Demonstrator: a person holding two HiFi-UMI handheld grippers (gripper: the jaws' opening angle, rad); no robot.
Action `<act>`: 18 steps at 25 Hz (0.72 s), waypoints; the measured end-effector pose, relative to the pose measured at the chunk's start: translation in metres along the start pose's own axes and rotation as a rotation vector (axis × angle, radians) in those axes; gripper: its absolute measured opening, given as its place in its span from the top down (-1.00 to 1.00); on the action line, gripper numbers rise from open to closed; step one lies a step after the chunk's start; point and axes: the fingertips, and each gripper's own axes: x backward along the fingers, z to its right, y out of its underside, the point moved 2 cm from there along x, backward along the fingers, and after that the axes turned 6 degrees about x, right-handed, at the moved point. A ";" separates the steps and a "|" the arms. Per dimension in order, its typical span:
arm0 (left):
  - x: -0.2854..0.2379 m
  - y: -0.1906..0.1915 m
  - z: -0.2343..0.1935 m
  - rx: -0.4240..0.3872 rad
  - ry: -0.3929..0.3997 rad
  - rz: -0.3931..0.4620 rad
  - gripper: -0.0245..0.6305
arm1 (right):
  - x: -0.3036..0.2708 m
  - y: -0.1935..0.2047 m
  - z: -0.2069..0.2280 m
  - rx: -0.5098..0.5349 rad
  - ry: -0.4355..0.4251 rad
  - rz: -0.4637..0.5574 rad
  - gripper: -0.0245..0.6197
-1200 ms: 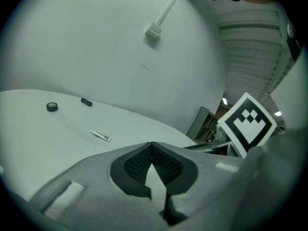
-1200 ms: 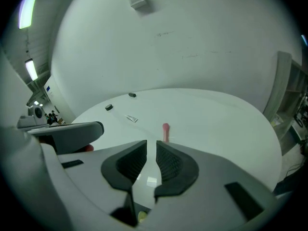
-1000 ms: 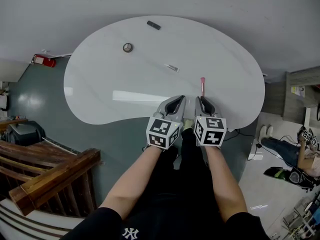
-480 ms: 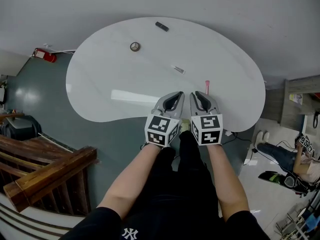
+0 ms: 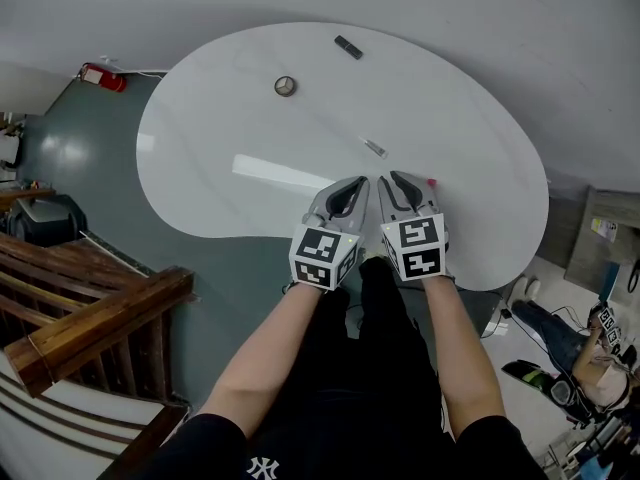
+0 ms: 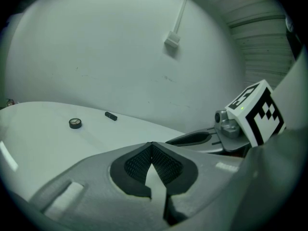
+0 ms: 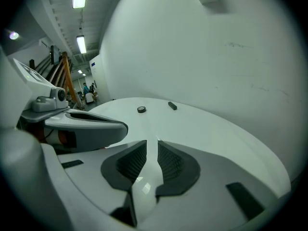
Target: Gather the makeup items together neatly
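Observation:
On the white kidney-shaped table [image 5: 230,128] lie a round compact [image 5: 285,86], a dark tube [image 5: 348,47], a small clear tube [image 5: 375,148] and a pink stick [image 5: 432,182], which peeks out beside my right gripper. Both grippers hover side by side over the near edge. My left gripper [image 5: 355,184] is shut with nothing in it; its tips meet [image 6: 152,145]. My right gripper [image 5: 396,179] shows a narrow gap [image 7: 152,144]; its jaws have just been opening, with nothing between them. The compact [image 6: 74,123] and dark tube [image 6: 111,116] lie far ahead.
A wooden stair rail [image 5: 95,328] runs at the lower left. A red extinguisher [image 5: 103,77] lies on the floor beyond the table's left end. A seated person [image 5: 600,363] and gear are at the lower right. A grey wall rises behind the table.
Both grippers have moved forward over the table's near edge. The right gripper has rolled and now covers most of the pink stick. The table has shifted in the head view.

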 end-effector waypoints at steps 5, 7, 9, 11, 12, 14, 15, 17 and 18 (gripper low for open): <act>-0.018 0.002 -0.017 0.030 -0.050 -0.014 0.90 | -0.025 0.007 0.012 0.006 -0.041 -0.051 0.63; -0.023 0.005 -0.022 0.041 -0.064 -0.024 0.90 | -0.034 0.010 0.014 0.009 -0.053 -0.072 0.60; -0.026 0.008 -0.027 0.051 -0.074 -0.033 0.90 | -0.042 0.013 0.015 0.022 -0.061 -0.095 0.58; -0.030 0.011 -0.032 0.060 -0.085 -0.039 0.90 | -0.051 0.016 0.018 0.040 -0.068 -0.117 0.56; -0.032 0.012 -0.034 0.066 -0.090 -0.041 0.90 | -0.056 0.017 0.020 0.047 -0.072 -0.127 0.56; -0.036 0.014 -0.038 0.075 -0.100 -0.046 0.90 | -0.065 0.019 0.023 0.059 -0.081 -0.148 0.56; -0.037 0.015 -0.040 0.079 -0.105 -0.048 0.90 | -0.068 0.020 0.023 0.068 -0.084 -0.158 0.56; -0.040 0.016 -0.045 0.084 -0.114 -0.053 0.90 | -0.075 0.021 0.023 0.087 -0.089 -0.177 0.56; -0.041 0.017 -0.047 0.085 -0.118 -0.055 0.90 | -0.078 0.021 0.023 0.096 -0.091 -0.186 0.55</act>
